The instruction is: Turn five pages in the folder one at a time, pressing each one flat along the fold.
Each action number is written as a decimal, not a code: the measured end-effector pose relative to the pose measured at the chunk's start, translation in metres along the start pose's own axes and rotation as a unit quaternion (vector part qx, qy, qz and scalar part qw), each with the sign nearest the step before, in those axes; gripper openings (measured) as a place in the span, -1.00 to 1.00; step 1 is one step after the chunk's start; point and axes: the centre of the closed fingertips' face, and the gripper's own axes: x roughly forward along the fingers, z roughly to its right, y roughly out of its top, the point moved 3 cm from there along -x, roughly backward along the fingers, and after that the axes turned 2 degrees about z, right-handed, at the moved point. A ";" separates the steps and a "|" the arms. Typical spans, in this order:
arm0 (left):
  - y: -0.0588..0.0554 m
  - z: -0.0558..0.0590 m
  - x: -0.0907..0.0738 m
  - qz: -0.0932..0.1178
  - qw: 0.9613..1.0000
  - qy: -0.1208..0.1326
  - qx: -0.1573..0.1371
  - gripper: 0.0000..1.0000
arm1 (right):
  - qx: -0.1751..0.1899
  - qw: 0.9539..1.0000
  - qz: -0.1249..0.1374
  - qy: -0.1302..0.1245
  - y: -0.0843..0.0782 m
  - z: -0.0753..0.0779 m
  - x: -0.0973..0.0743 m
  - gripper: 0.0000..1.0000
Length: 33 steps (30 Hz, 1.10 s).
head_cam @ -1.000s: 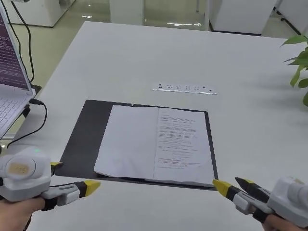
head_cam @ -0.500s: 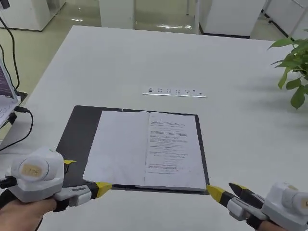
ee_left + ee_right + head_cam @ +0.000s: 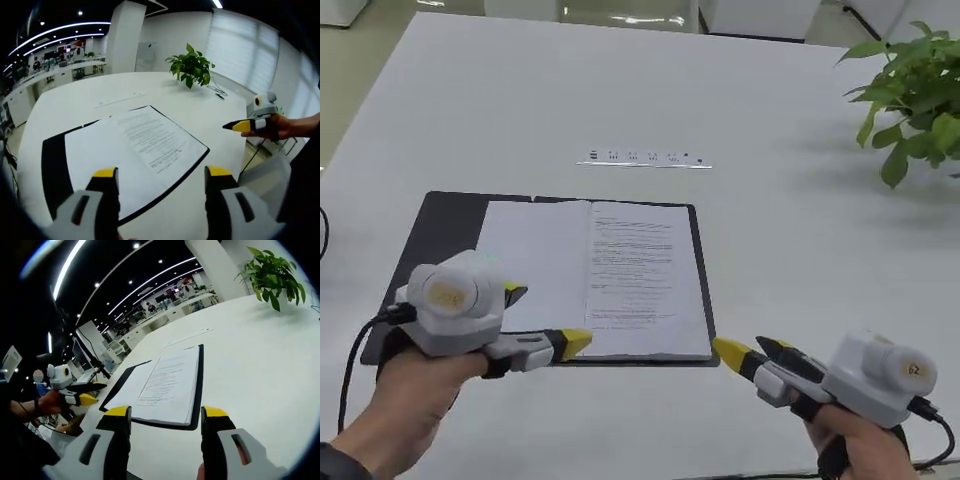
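Here the folder (image 3: 445,235) lies spread on the table (image 3: 620,90), left claw (image 3: 546,317) over its near edge, right claw (image 3: 742,347) just off its near right corner, both gaping and empty. Best to pinch only the top printed page (image 3: 638,280) there, lifting slowly.

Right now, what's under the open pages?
A black folder lies under the pages, its cover showing as a wide strip on the left and a thin border on the right. It rests on the white table. Any sheets beneath are covered.
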 end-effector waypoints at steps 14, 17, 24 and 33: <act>0.010 0.033 0.066 -0.022 0.998 -0.040 0.041 0.32 | 0.005 1.000 -0.008 -0.003 -0.005 0.009 -0.003 0.07; 0.005 0.036 0.079 -0.029 0.998 -0.037 0.041 0.29 | 0.008 1.000 -0.008 -0.006 -0.004 0.013 -0.002 0.01; -0.002 0.043 0.107 -0.037 0.998 -0.036 0.032 0.28 | 0.006 1.000 -0.015 -0.002 -0.003 0.015 0.001 0.01; -0.014 0.052 0.135 -0.049 0.997 -0.043 0.049 0.26 | 0.005 1.000 -0.017 0.003 0.004 0.017 0.002 0.01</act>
